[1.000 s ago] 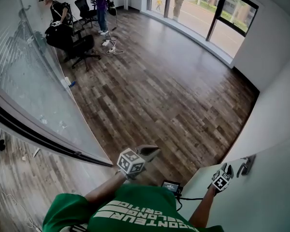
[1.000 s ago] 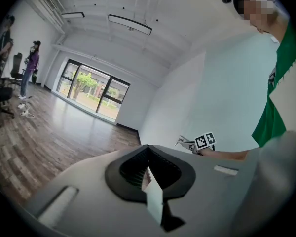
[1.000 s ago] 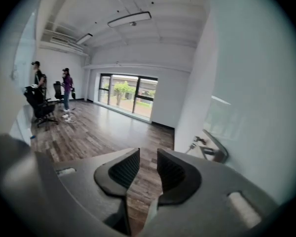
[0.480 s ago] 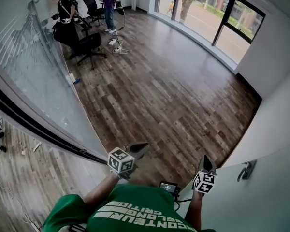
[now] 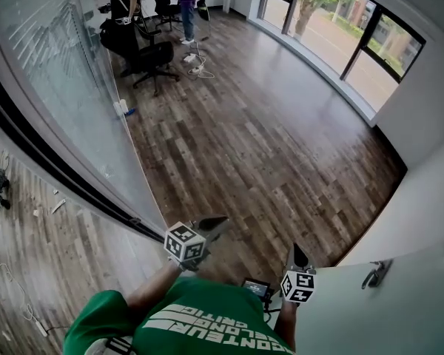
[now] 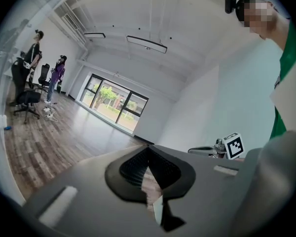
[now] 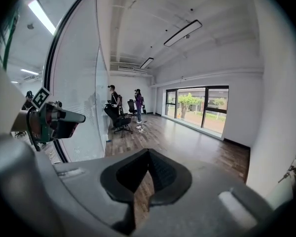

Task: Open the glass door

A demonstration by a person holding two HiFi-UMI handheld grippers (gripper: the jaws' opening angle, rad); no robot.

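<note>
The pale glass door (image 5: 403, 305) fills the lower right of the head view, and its lever handle (image 5: 375, 274) has nothing on it. My right gripper (image 5: 294, 250) hangs left of the door's edge, apart from the handle, its jaws shut and empty. My left gripper (image 5: 219, 222) is held out over the wooden floor, also shut on nothing. In the right gripper view the jaws (image 7: 148, 154) meet at their tips, the handle (image 7: 288, 173) is at the far right, and the left gripper (image 7: 64, 120) is at the left. In the left gripper view the jaws (image 6: 148, 152) are closed too.
A black-framed glass wall (image 5: 66, 102) runs along the left. The wooden floor (image 5: 266, 124) stretches ahead to tall windows (image 5: 340, 28). At the far end stand two people (image 5: 122, 6), office chairs (image 5: 157, 58) and cables on the floor (image 5: 200, 65).
My right gripper has come off the door handle and moved left, away from the door. The left gripper has barely shifted. The head view has swung slightly.
</note>
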